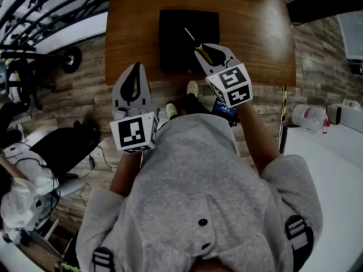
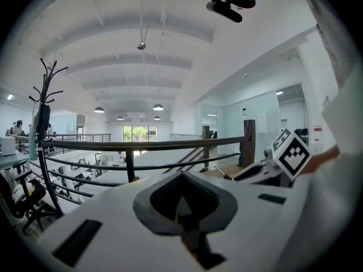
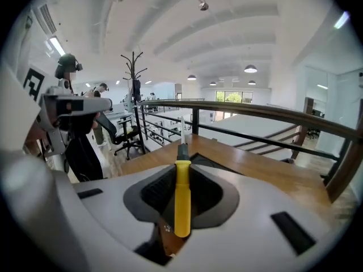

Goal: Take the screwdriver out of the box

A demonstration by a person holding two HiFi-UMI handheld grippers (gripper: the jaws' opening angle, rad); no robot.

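My right gripper (image 1: 211, 51) is shut on the screwdriver (image 1: 202, 53) by its yellow handle. The metal shaft points up and away over the black box (image 1: 189, 24), which sits on the wooden table (image 1: 249, 27). In the right gripper view the yellow screwdriver (image 3: 182, 197) stands upright between the jaws, held in the air above the table (image 3: 255, 163). My left gripper (image 1: 135, 68) hovers off the table's near edge, to the left of the box, with its jaws together and nothing in them. In the left gripper view its jaws (image 2: 181, 174) meet, and the right gripper (image 2: 266, 171) shows to the right.
A black railing (image 3: 244, 115) runs behind the table's far side, with a coat rack (image 3: 135, 89) beyond it. A black office chair (image 1: 62, 146) stands on the floor at the left. At the right is a white table (image 1: 334, 169) with a plastic bottle (image 1: 309, 117).
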